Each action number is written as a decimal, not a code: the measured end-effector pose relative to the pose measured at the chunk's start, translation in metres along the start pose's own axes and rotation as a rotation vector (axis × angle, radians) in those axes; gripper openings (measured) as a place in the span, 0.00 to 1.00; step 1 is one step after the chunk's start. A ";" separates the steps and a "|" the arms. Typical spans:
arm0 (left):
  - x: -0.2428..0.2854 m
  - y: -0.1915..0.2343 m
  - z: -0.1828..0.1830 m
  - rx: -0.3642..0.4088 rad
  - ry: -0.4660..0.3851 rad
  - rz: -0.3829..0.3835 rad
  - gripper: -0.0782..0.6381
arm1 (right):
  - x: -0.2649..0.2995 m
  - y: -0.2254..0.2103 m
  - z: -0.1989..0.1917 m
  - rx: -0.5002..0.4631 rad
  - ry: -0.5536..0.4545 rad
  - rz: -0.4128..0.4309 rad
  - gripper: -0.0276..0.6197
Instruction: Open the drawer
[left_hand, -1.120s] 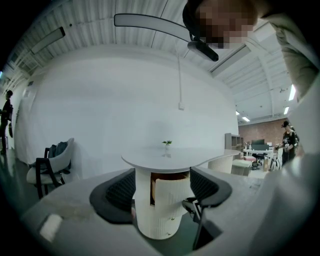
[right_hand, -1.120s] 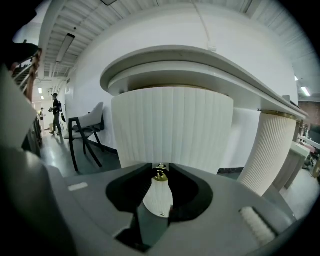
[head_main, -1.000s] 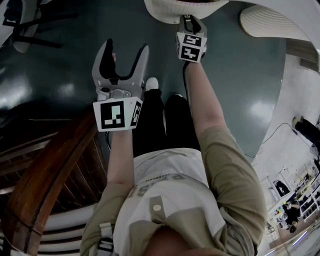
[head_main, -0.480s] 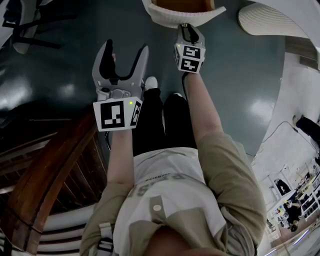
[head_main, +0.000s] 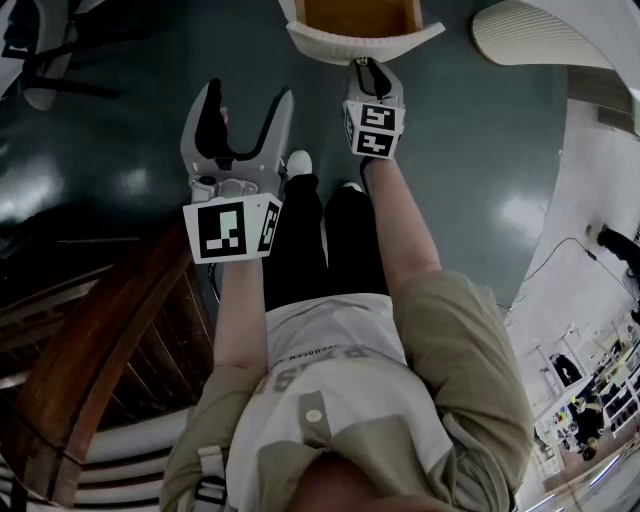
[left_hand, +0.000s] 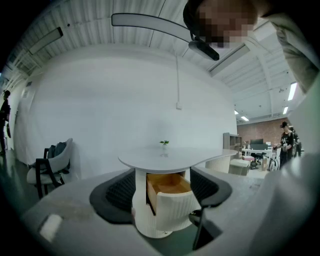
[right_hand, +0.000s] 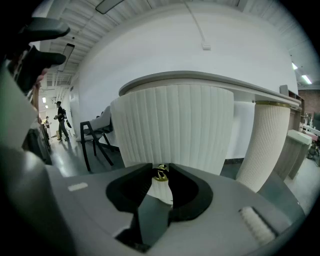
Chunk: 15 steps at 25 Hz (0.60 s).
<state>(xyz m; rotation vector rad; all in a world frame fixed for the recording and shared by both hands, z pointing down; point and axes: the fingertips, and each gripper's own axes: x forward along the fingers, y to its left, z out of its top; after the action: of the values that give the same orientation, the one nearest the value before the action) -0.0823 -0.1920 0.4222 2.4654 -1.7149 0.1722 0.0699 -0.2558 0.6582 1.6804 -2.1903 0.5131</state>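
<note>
We're looking down in the head view, and the drawer (head_main: 362, 42) is at twelve o'clock, partly pulled out. We can see its ribbed white front and the bare wooden inside behind it. The right gripper (head_main: 369, 70) sits right against that front at the end of an outstretched arm, just at six o'clock from the drawer.

Over to the right gripper view. The jaws are drawn in close and pinch a small brass knob (right_hand: 160, 173) on the ribbed front (the only thing between them). The worktop's rim curves across above the drawer at twelve o'clock, and a second ribbed column (right_hand: 267, 145) stands off at three o'clock.

Now the left gripper (head_main: 246, 100), out at nine o'clock from the right one in the head view. It hangs over the dark glossy floor (head_main: 480, 150), well apart from the drawer. Its jaws are spread wide and grip nothing.

From the left gripper view we get the whole piece side-on. A round white pedestal (left_hand: 140, 210) carries a broad pale worktop (left_hand: 165, 159), and the drawer juts out of the pedestal just under it, wood showing on top. A small green plant (left_hand: 164, 143) stands on the worktop at twelve o'clock from the drawer. A chair (left_hand: 56, 159) with something dark draped over it sits away at nine o'clock, near the white wall.
</note>
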 end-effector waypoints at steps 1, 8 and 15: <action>0.000 -0.001 0.000 0.000 0.001 -0.001 0.59 | -0.002 0.000 -0.002 0.001 0.002 0.001 0.21; -0.005 -0.002 0.000 0.000 0.002 0.001 0.59 | -0.018 0.002 -0.013 0.002 0.013 0.007 0.21; -0.010 0.004 0.002 -0.001 0.002 0.011 0.59 | -0.030 0.006 -0.020 -0.003 0.021 0.009 0.21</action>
<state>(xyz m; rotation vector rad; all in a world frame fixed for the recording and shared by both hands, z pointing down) -0.0891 -0.1843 0.4188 2.4546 -1.7280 0.1743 0.0728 -0.2194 0.6610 1.6571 -2.1839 0.5275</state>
